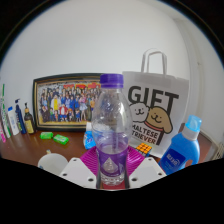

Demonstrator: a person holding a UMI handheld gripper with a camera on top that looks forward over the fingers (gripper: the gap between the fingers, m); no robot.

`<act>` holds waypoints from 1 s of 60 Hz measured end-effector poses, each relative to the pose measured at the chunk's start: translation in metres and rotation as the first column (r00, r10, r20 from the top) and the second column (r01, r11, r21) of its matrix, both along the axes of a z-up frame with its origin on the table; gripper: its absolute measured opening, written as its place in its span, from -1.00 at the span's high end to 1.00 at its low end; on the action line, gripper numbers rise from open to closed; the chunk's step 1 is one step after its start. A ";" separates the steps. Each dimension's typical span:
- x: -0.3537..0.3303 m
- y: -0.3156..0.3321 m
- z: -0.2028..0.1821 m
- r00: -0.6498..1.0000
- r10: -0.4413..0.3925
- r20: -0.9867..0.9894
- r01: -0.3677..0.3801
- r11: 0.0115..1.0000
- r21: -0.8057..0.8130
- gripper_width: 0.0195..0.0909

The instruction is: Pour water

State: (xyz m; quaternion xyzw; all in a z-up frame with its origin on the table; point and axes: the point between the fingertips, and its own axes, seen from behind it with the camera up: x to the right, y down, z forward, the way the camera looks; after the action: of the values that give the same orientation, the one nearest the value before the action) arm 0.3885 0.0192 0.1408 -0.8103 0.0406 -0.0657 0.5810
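In the centre of the frame stands a clear water bottle (112,130) with a purple cap and a purple label. It is upright and it is between the two fingers of the gripper (113,172), which show at the lower middle of the frame. The pink pads (91,160) appear at both sides of the bottle's lower part and seem to press on it, so the jaws look clenched on the bottle.

Behind the bottle, at the left of the frame, a framed group photo (68,100) leans against the wall. At the upper right stands a white paper bag (160,103) with the word "GIFT" and cartoon dogs. At the lower right is a blue spray bottle (183,148). At the far left a few small bottles (15,120) stand in a row, and green small objects (55,137) lie near them on the table (30,150).
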 end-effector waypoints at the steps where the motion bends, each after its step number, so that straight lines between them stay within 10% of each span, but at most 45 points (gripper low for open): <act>1: 0.002 0.001 -0.008 1.000 -0.001 0.010 0.001 1.000 0.002 0.66; 24: 0.022 0.001 -0.066 0.998 -0.009 -0.064 0.010 1.000 0.020 0.61; 37: 0.022 -0.002 -0.072 0.999 -0.006 -0.043 0.005 1.000 -0.031 0.09; 43: 0.017 -0.013 -0.076 0.998 -0.008 -0.056 0.002 0.995 -0.101 -0.89; 60: -0.018 -0.087 -0.034 0.994 -0.076 -0.078 0.058 0.976 -0.209 -0.85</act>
State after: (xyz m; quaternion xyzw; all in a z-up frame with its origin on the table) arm 0.3708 -0.0675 0.1066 -0.8663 0.0858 -0.0541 0.4891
